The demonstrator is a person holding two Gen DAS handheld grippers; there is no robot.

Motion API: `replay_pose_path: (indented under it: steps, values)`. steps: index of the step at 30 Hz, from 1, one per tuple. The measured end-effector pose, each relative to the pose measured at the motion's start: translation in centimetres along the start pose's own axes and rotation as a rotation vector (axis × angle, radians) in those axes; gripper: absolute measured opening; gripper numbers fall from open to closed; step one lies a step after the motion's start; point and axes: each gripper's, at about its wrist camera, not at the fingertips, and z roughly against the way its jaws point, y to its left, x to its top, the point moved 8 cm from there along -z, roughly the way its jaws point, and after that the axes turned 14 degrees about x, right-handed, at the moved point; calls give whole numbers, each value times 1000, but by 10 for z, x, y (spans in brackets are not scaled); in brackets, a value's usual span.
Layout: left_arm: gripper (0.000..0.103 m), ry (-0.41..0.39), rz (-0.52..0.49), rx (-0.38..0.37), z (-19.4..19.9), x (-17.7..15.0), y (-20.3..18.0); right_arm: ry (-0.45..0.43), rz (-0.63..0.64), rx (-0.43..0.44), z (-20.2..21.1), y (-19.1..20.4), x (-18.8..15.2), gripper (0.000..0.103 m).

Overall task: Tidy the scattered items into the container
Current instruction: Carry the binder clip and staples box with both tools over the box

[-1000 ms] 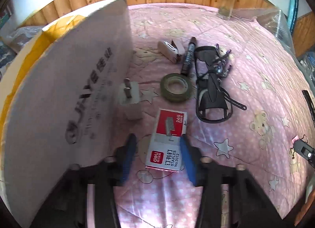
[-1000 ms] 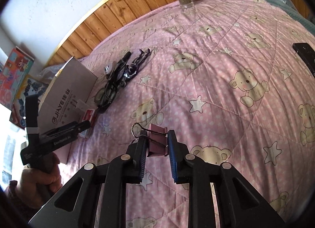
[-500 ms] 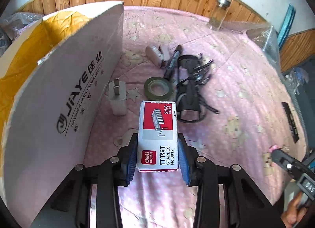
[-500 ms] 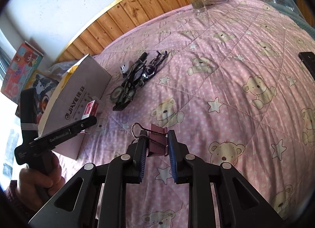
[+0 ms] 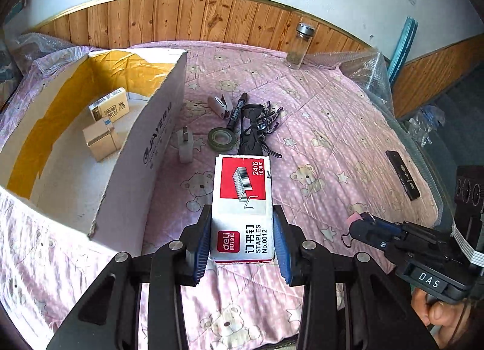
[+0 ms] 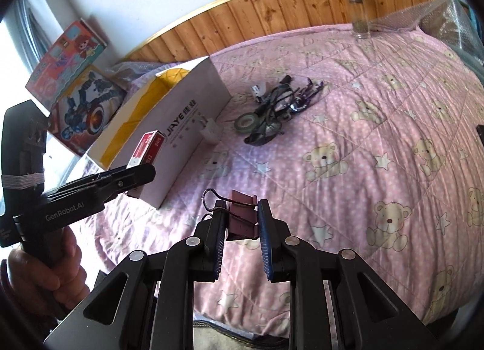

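A pink bear-print bed quilt (image 5: 332, 126) is filling most of both views, and the open white cardboard box (image 5: 145, 150) is being seen at the left of the left wrist frame, with two small cartons (image 5: 104, 126) lying inside it. The staples box (image 5: 243, 207) is being pinched by the left claw (image 5: 242, 241) at lower centre, raised above the quilt just right of the cardboard box wall. A pink binder clip (image 6: 242, 218) is being pinched by the right claw (image 6: 242, 229) at lower centre of the right wrist frame. Beyond, at centre, a tape roll (image 5: 222, 137), charger plug (image 5: 185, 150), marker (image 5: 237, 111) and black glasses (image 5: 252, 126) are being left scattered on the quilt.
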Motion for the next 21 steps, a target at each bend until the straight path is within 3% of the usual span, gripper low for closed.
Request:
replay_pose_path:
  steps: [12,21]
  values:
    - [39,-105,124,25,51,28,66,20,162,103,-21,92,39,21]
    - [39,-122,220,93,52,57,140,37,260,174,-71,155,95,22]
